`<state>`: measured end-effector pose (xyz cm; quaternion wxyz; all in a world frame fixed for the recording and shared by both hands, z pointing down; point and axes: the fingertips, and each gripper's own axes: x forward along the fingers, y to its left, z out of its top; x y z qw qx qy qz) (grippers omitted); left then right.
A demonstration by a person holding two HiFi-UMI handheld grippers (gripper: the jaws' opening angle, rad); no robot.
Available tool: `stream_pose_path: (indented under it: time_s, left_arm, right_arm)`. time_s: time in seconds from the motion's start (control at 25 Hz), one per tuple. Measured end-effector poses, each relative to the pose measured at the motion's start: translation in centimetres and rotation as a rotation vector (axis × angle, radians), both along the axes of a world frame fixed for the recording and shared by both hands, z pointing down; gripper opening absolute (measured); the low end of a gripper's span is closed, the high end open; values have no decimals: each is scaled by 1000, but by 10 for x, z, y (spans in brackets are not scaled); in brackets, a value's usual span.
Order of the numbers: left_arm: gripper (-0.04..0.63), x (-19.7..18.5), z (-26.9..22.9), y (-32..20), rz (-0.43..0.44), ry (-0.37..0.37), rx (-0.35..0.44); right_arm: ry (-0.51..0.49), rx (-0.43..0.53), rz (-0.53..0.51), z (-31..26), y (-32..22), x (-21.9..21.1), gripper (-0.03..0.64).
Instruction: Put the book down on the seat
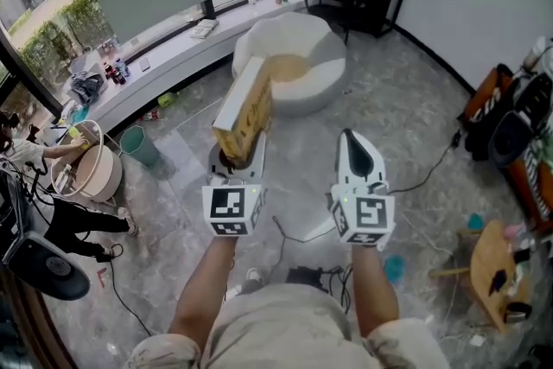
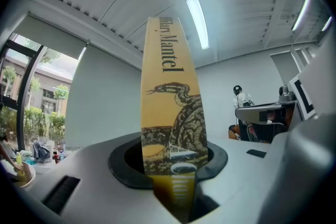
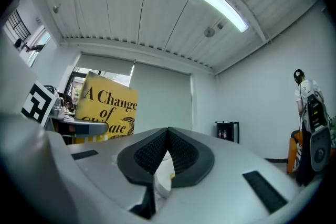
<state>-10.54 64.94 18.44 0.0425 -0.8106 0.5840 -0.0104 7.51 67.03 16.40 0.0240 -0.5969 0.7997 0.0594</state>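
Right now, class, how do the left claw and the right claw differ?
The left claw is clamped on the upright yellow book; the right claw holds nothing. The left claw's jaws stand apart around the book; the right claw's meet at the tips. Both carry a marker cube.

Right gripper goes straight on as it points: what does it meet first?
Probably nothing close. The right gripper, jaws shut, points about level. The seat lies ahead but lower, so the line likely passes over it to the far wall. Depth is unclear.
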Motion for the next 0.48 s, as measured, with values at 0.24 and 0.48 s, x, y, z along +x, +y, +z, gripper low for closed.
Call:
stream_pose_path:
  time_s: [0.24,0.48]
  left_arm:
    - [156,37,4,5,1,-18,3]
    - [156,54,1,4,-12,-27,29]
  right_arm:
    - [-12,19,-13,4,4,34,3]
    - [-12,15,-3,12,-1,50,3]
